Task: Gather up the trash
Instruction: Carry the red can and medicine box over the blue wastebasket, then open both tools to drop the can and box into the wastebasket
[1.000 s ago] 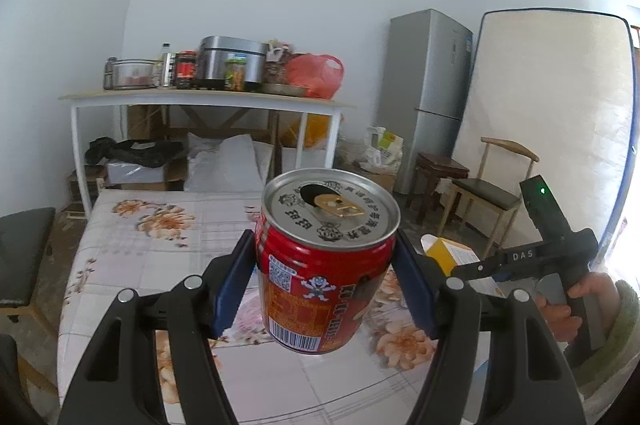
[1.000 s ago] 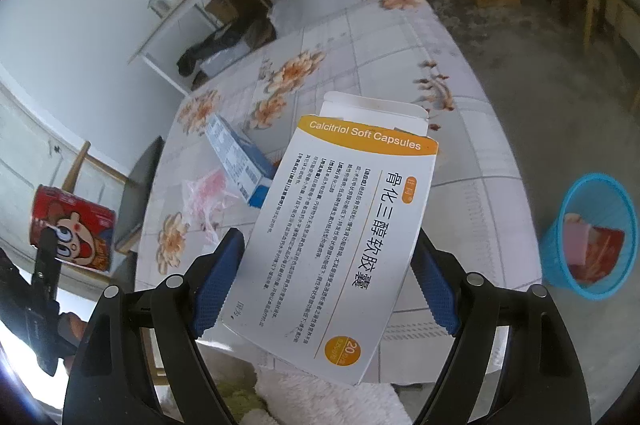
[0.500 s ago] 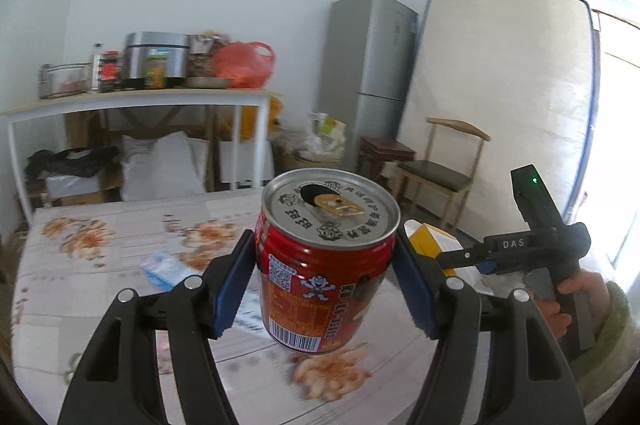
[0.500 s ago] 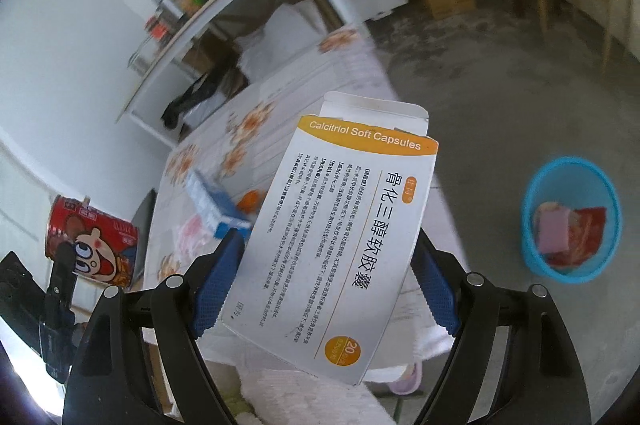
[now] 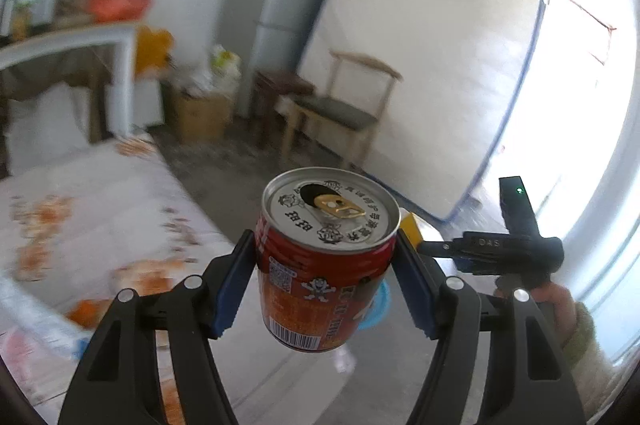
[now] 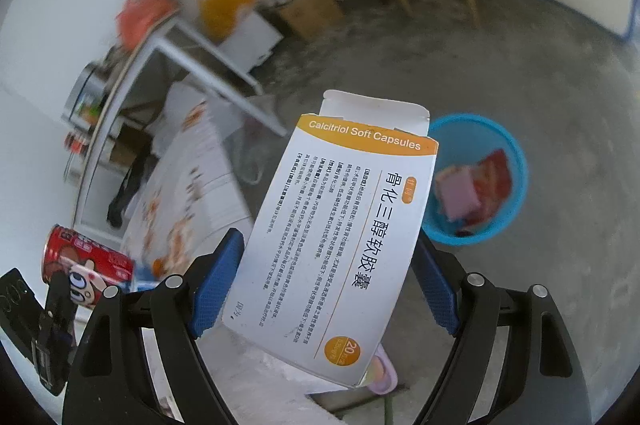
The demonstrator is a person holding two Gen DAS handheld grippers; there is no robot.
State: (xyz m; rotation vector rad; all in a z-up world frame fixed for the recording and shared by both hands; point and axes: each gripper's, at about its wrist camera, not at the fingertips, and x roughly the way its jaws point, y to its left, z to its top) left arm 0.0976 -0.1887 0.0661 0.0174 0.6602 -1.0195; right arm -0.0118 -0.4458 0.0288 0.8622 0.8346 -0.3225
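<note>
Trash in hand: a red can [image 5: 326,261], upright with its pull-tab top facing the camera, is clamped between the blue fingers [image 5: 230,289] of the left gripper [image 5: 324,285]; a white-and-orange carton [image 6: 340,237] printed "Calcitriol Soft Capsules" is clamped, tilted and with its top flap open, in the right gripper [image 6: 320,289]. The carton hides most of the right-hand finger; its lower edge covers a pink object that cannot be identified. In the left view the background is blurred: the floral bed [image 5: 80,209], the desk [image 5: 60,45] with its red bag, the fridge [image 5: 280,5], the chair [image 5: 344,105] and the upright mattress [image 5: 420,65] are soft-edged, and things on the bed are unreadable smears. A sliver of blue shows behind the can. In the right view a blue bin [image 6: 500,185] stands on the concrete floor just beyond the carton, partly hidden by it; it holds a pink packet and a red wrapper, details unclear.
</note>
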